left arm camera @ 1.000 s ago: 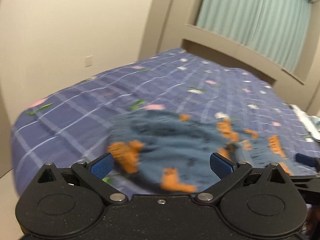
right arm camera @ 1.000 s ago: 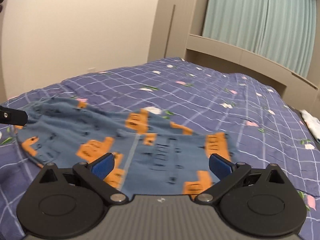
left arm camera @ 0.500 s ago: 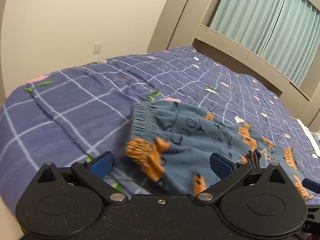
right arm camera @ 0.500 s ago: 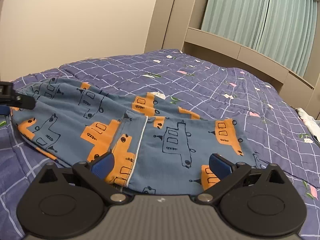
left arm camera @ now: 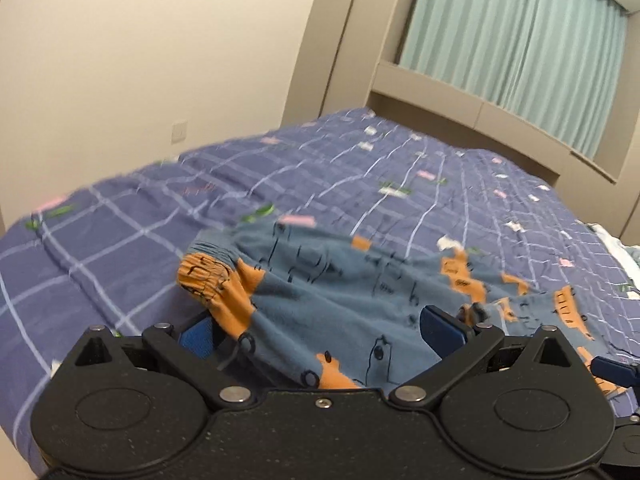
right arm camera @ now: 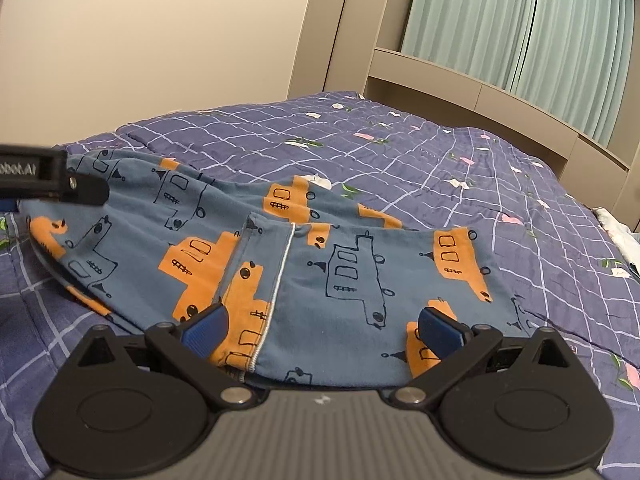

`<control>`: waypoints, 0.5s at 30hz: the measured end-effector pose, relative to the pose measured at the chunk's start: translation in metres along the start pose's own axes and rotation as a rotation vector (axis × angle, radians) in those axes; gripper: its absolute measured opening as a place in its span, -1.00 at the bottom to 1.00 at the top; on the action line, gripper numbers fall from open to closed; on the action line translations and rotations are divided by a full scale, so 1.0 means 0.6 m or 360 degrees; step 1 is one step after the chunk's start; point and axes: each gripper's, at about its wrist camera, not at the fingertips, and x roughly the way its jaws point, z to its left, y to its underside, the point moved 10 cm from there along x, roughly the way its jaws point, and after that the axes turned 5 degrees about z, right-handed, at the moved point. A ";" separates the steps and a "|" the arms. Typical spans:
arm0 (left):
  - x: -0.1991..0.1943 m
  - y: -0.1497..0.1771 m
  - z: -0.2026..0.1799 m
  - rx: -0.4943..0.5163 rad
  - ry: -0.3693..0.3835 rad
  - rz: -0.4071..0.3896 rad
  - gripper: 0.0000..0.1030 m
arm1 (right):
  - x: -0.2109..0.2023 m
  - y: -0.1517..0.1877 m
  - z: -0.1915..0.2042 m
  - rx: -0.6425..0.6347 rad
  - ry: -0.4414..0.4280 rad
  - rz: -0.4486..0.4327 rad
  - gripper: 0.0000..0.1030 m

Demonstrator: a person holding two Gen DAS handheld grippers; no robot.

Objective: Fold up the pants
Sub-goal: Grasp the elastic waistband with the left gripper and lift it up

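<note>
Blue-grey pants (right arm camera: 344, 280) with orange truck prints lie spread on the bed, with a white seam down the middle. My right gripper (right arm camera: 322, 328) is open, low over the near edge of the pants, and cloth lies between its blue fingertips. My left gripper (left arm camera: 320, 332) is open too, at the gathered waistband end (left arm camera: 208, 268). Cloth of the pants (left arm camera: 340, 300) drapes between its fingers and partly covers the left fingertip (left arm camera: 196, 336). In the right wrist view the left gripper body (right arm camera: 40, 176) reaches in over the pants' far left end.
The bed cover (right arm camera: 440, 152) is purple with white checks and small flowers. A beige wall (left arm camera: 140, 60) stands to the left, with a ledge (right arm camera: 460, 88) and teal curtains (right arm camera: 520, 28) behind the bed. White cloth (right arm camera: 618, 232) lies at the bed's right edge.
The left gripper has moved in on the waistband end, so cloth now lies between its fingers. The right gripper has come closer and lower over the pants' near edge. Both stay open.
</note>
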 end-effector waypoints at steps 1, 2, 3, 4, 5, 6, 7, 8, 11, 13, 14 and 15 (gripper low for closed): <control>-0.003 -0.003 0.001 -0.0012 0.0019 -0.0016 0.99 | 0.000 0.000 0.000 0.0001 0.0000 0.0000 1.00; -0.003 -0.006 0.003 -0.0037 0.0039 -0.0027 0.99 | 0.000 0.000 0.000 0.0000 -0.0001 0.0000 1.00; -0.003 -0.007 0.006 -0.0063 0.0055 -0.0031 0.99 | 0.000 0.000 0.000 0.0001 -0.0002 0.0001 1.00; -0.001 -0.007 0.010 -0.0088 0.0065 -0.0029 0.99 | 0.001 0.000 0.000 0.0003 -0.0004 0.0003 1.00; 0.002 -0.006 0.014 -0.0112 0.0069 -0.0020 0.99 | 0.001 0.000 0.000 0.0005 -0.0006 0.0004 1.00; 0.006 -0.005 0.019 -0.0138 0.0066 -0.0007 0.99 | 0.002 0.001 0.000 0.0007 -0.0008 0.0006 1.00; 0.009 -0.002 0.026 -0.0171 0.0055 0.0007 0.99 | 0.002 0.001 -0.001 0.0008 -0.0010 0.0008 1.00; 0.013 0.002 0.037 -0.0222 0.0033 0.0022 0.98 | 0.003 0.001 -0.001 0.0010 -0.0011 0.0010 1.00; 0.025 0.014 0.078 -0.0450 -0.0012 0.0061 0.90 | 0.004 0.001 -0.001 0.0010 -0.0011 0.0011 1.00; 0.021 0.012 0.092 -0.0555 0.0023 0.0016 0.84 | 0.004 0.001 -0.001 0.0010 -0.0011 0.0010 1.00; 0.018 0.011 0.096 -0.0593 0.0023 0.0003 0.78 | 0.004 0.001 -0.001 0.0011 -0.0011 0.0010 1.00; 0.017 0.011 0.099 -0.0627 0.0020 -0.0005 0.68 | 0.005 0.002 -0.001 0.0015 -0.0013 0.0010 1.00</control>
